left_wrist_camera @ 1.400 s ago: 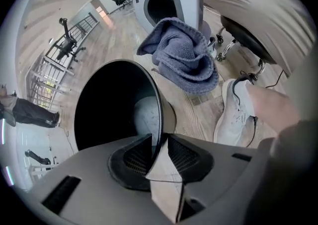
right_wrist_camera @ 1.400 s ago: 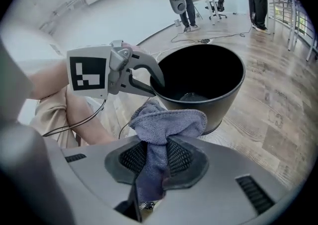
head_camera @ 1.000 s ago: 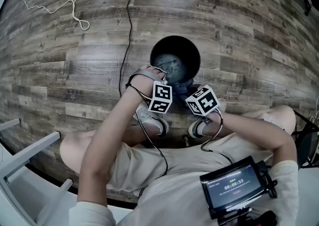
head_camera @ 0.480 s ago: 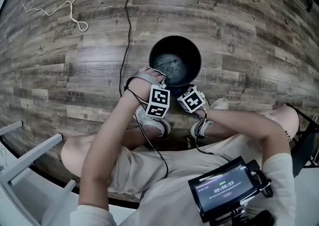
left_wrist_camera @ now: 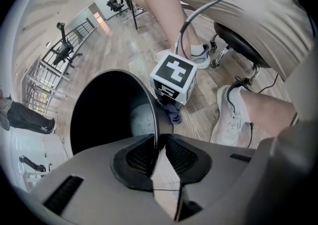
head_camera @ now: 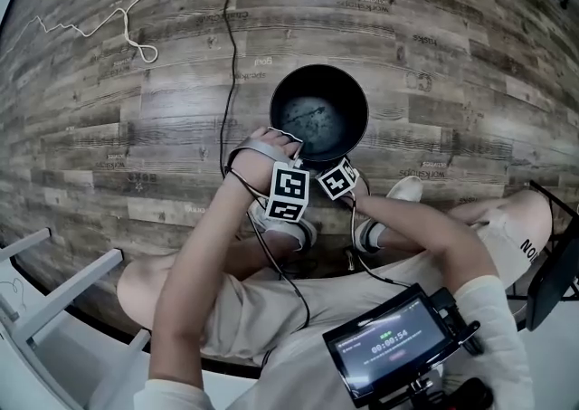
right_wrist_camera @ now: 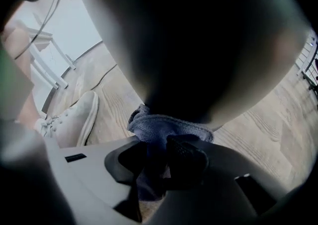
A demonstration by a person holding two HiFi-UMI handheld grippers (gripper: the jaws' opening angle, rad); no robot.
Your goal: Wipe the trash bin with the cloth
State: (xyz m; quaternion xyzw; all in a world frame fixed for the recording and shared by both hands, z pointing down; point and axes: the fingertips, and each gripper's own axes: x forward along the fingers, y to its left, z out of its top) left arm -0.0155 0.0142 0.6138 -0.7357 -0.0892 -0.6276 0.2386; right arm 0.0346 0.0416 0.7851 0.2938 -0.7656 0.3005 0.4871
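My left tongs [left_wrist_camera: 156, 155] pinch the rim of the trash bin [left_wrist_camera: 99, 114] at seven o'clock, steadying it. My right tongs [right_wrist_camera: 159, 162] clamp the cloth [right_wrist_camera: 166, 127] against the outer wall at six o'clock. I judge it mid-wipe. Next, drag the cloth round the wall with firm pressure.

- Wood-plank floor [head_camera: 470, 55] all around me.
- Black cable [head_camera: 226, 82] running up the boards, white cord [head_camera: 127, 23] looping off to its left.
- My white sneakers [head_camera: 403, 191] planted on the floor.
- Lit screen [head_camera: 391, 342] at my chest.
- White frame [head_camera: 54, 286] bottom left.
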